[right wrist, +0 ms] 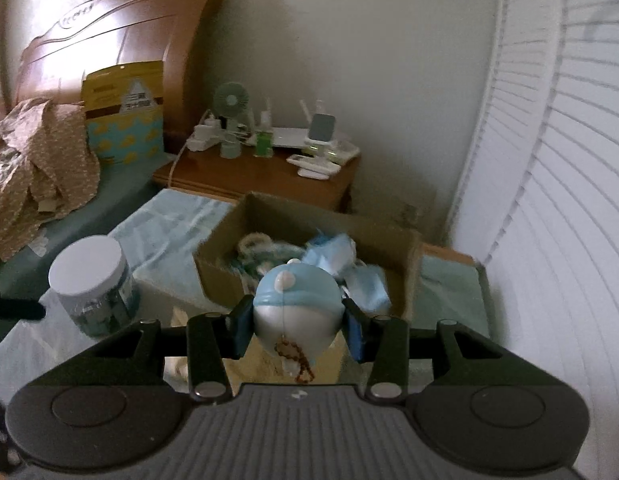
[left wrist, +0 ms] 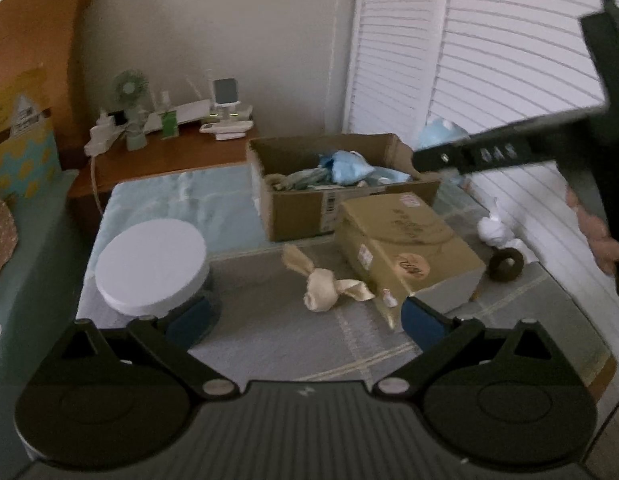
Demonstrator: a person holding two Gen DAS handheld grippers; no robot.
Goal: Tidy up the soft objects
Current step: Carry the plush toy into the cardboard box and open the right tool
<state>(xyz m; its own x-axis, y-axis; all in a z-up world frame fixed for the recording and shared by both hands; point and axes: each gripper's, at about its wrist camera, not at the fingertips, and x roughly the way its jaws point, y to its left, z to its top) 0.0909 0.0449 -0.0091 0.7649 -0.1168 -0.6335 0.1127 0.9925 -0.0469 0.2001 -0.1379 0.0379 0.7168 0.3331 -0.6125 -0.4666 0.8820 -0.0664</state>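
Our right hand-held gripper clamps a blue-and-white plush toy by its sides, just short of the open cardboard box. It looks light and squashy, so a mid-body pinch suits it. Our left hand-held gripper gapes empty above the beige plush rabbit, which lies mid-surface beside a closed carton. The box's contents blur together.

A white-lidded jar stands at nine o'clock on the bed. Behind it, a wooden nightstand carries a small green fan and a white router. Louvered doors fill three o'clock.
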